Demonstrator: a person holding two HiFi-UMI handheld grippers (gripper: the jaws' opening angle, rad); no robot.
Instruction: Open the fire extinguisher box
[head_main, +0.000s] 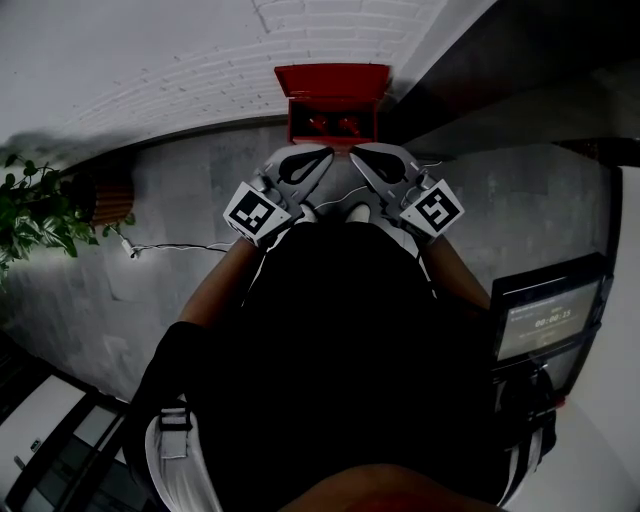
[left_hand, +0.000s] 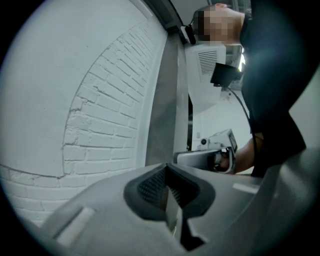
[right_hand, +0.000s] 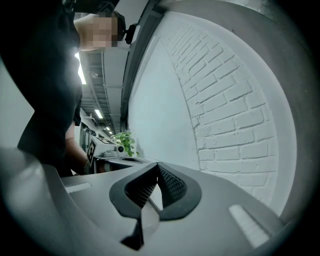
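Person's dark torso (head_main: 340, 330) fills the foreground. Ahead of it the left gripper (head_main: 322, 160) and right gripper (head_main: 360, 158) hang side by side, each clenched on nothing. Beyond them the red fire extinguisher box (head_main: 333, 80) sits against the brick wall (head_main: 200, 50). Its lid seems raised and 2 red tops show inside, so opening looks done.

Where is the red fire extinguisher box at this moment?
In the head view the red box sits at top centre, at the foot of the white brick wall, just beyond the tips of the left gripper and the right gripper.
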